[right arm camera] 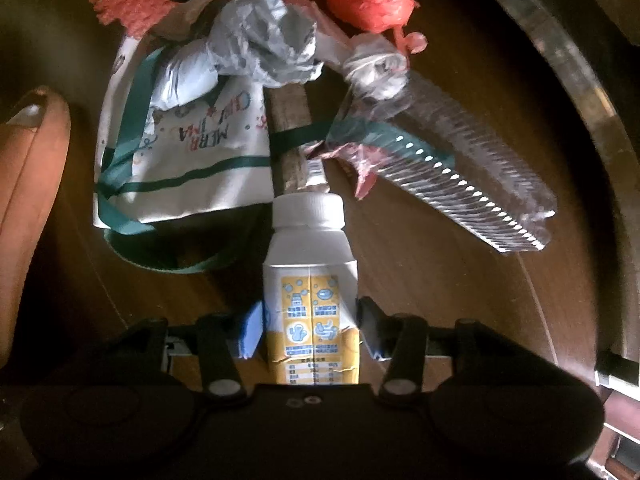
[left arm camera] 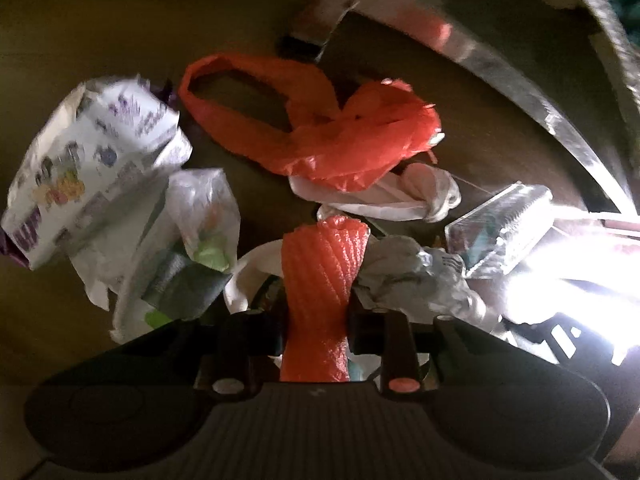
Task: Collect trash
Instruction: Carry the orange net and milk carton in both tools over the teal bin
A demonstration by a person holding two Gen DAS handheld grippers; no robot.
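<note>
foam sleeve [left arm camera: 320, 280] left view; carton [right arm camera: 310, 300] right

Dark brown wooden worktop [right arm camera: 440, 280], glossy, with faint curved grain, filling both views. Along the far right, a pale shiny curved band [left arm camera: 500, 76] following the rounded edge. At the left edge of the right wrist view, an orange-brown padded surface [right arm camera: 32, 200], rounded. Near right in the left wrist view, blown-out white glare [left arm camera: 580, 280], nothing legible inside.
</note>
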